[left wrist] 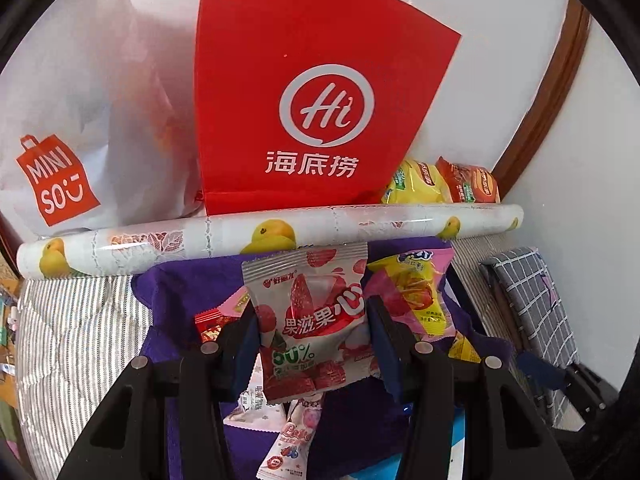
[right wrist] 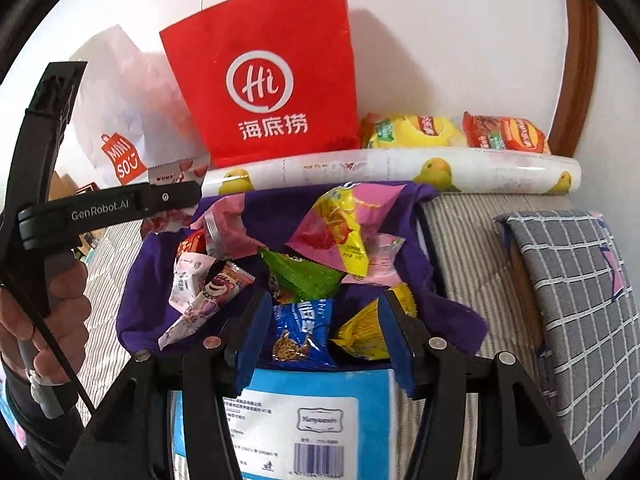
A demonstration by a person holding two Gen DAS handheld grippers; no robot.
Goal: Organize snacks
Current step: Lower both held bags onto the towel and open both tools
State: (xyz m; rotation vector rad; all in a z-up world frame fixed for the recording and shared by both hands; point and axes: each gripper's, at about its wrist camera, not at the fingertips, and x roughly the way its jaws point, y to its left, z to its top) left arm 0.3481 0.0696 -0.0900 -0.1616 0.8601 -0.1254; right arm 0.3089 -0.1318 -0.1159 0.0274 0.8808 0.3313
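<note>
Above the purple bin of snacks: left gripper pinching a strawberry snack pack, held upright. Right gripper spread, nothing between its pads, over a blue packet. Behind: duck-print roll, red bag, yellow pack.

Red bag: "Hi"; white bag: "MINISO"; left gripper: "GenRobot.AI"; strawberry pkt: "50%".
</note>
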